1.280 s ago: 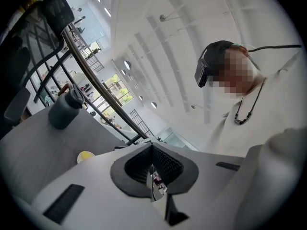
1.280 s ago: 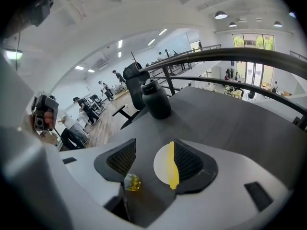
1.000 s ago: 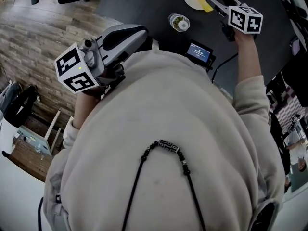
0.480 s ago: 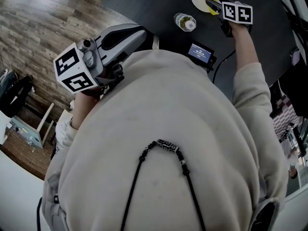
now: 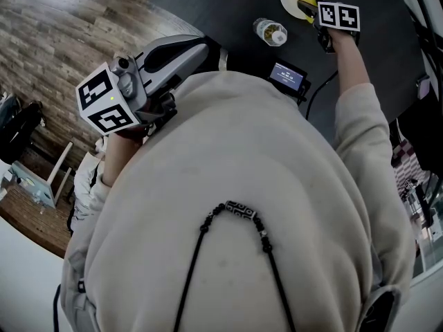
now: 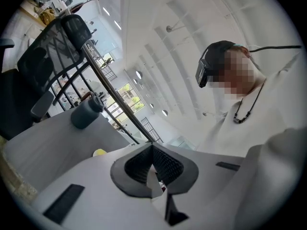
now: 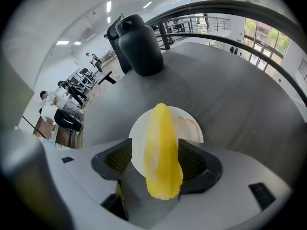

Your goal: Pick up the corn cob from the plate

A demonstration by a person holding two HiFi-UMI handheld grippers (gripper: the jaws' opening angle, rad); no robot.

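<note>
The right gripper [image 7: 154,153] is tipped down over the plate [image 7: 190,127], its jaws spread wide to either side of the corn cob [image 7: 162,147]. The cob lies lengthwise between the two ribbed pads, with a clear gap on one side and its other flank close against the opposite pad; whether that pad touches it cannot be told. The yellow cob rests on the small white round plate, tapered end pointing away from the gripper, and the plate shows a faint orange smear beside it. The plate sits on a dark grey table [image 7: 230,95]. A dark bottle [image 7: 139,44] stands upright on the table beyond the plate, well apart from it. In the head view a small device with a lit screen [image 5: 287,76] lies near the table's edge, just in front of the person's pale sweatshirt [image 5: 235,185]. The left gripper [image 6: 152,170] is held off to the side, away from the table, jaws together on nothing.
</note>
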